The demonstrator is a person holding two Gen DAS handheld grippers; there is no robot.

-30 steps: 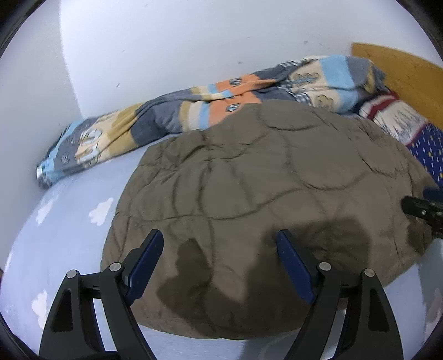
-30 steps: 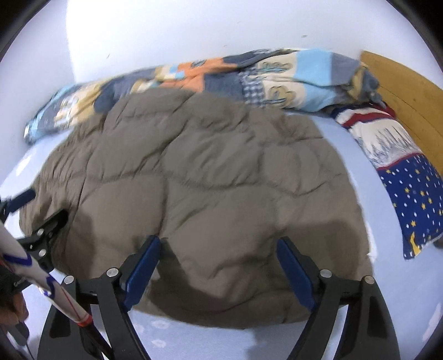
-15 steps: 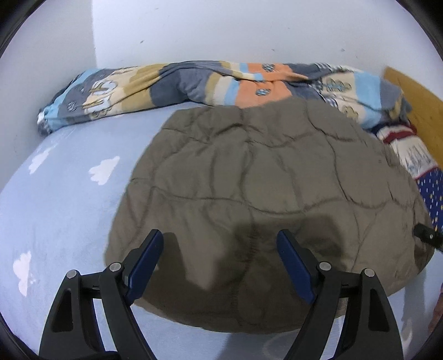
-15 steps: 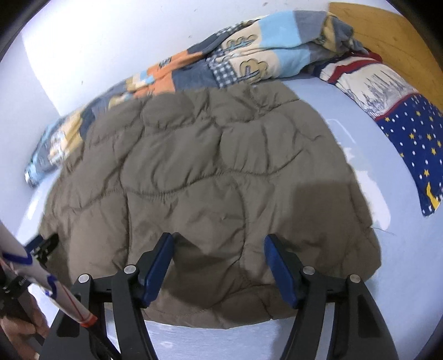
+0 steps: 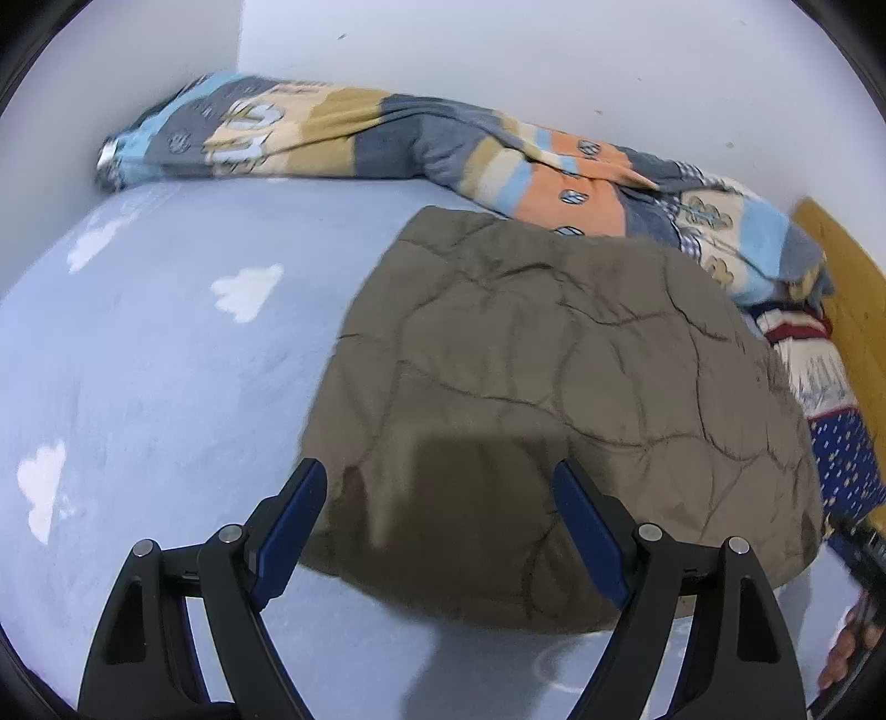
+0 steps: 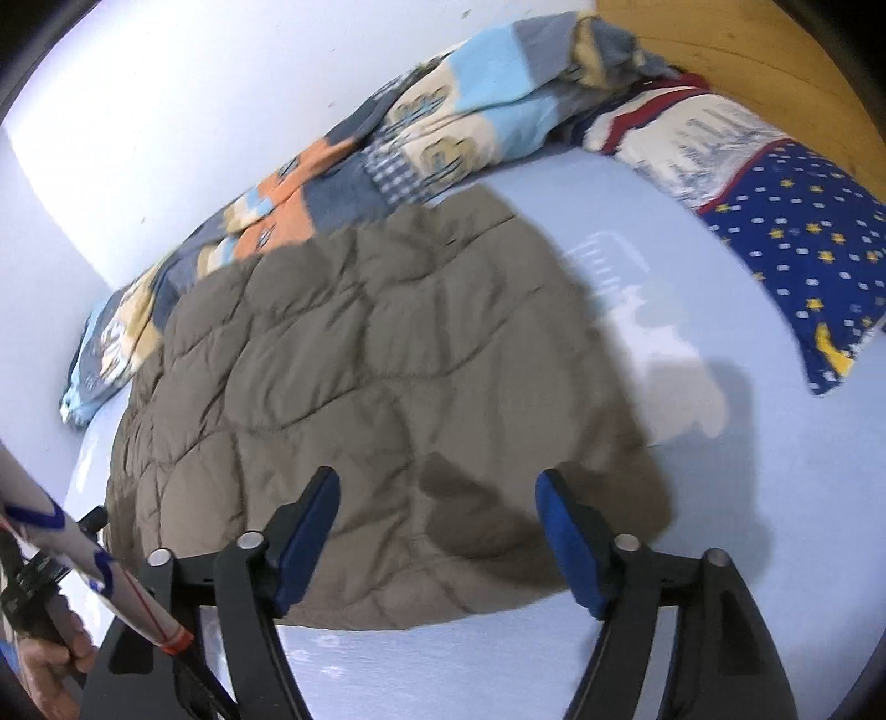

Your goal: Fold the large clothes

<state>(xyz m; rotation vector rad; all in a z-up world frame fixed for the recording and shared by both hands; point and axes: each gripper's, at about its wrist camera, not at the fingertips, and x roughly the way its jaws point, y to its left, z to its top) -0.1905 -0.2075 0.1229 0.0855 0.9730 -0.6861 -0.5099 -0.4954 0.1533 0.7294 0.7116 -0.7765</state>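
Observation:
A brown quilted garment lies folded flat on the light blue bed sheet; the right wrist view shows it too. My left gripper hovers open above its near left corner, with nothing between the blue pads. My right gripper hangs above the near right part of the garment; its jaws are opening and hold nothing. The pads of both grippers stay clear of the cloth. A hand holding the left tool shows at the lower left of the right wrist view.
A patchwork blanket lies bunched along the white wall behind the garment. A star-patterned blue pillow rests at the right by the wooden headboard. Bare sheet with cloud prints spreads left of the garment.
Both grippers have pulled apart sideways and rolled, the left toward the garment's left edge, the right toward its right edge. The right jaws narrowed a little, then widened again. The garment has not moved.

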